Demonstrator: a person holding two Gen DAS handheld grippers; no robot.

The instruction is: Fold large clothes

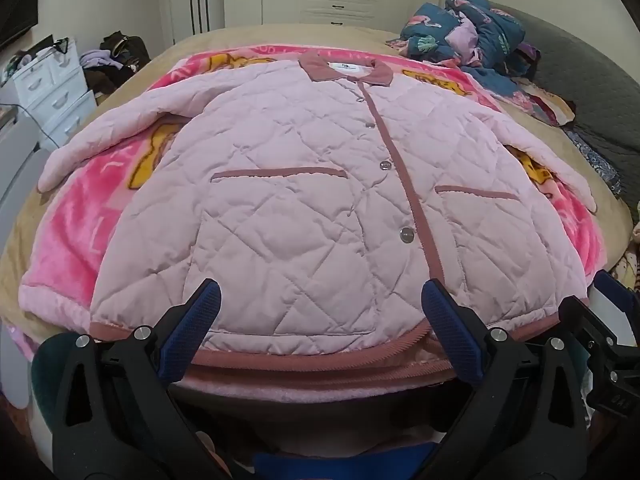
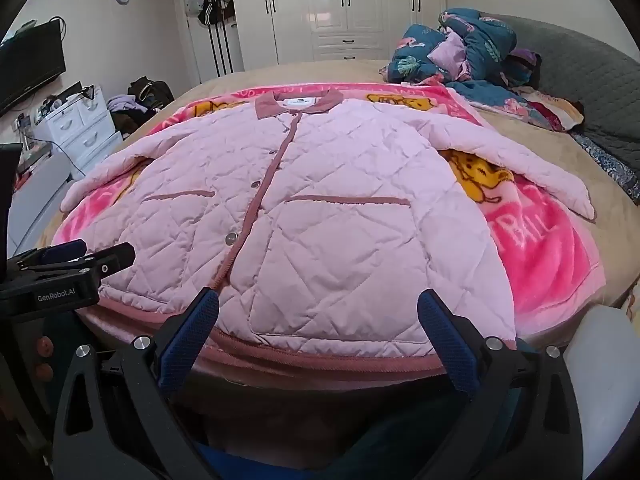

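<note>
A pale pink quilted jacket (image 1: pixel 304 200), buttoned, sleeves spread, lies flat on the pink blanket (image 1: pixel 80 232) at the bed's near edge, while left gripper (image 1: pixel 320 304) and right gripper (image 2: pixel 318 312) hover spread wide, grasping nothing.

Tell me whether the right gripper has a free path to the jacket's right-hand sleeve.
Probably yes: the right gripper is open above the hem, and the sleeve lies spread on the pink blanket with nothing covering it.

The jacket (image 1: pixel 304 208) is matt, puffy quilted cloth with ribbed darker trim and shiny metal snaps (image 1: pixel 407 235). Under it lies a plush, fuzzy fleece blanket (image 2: pixel 548 256) with a slight sheen. Each claw is matt black plastic with textured blue pads (image 2: pixel 188 340) and bright metal screws; the wardrobe (image 2: pixel 344 8) looks glossy.
</note>
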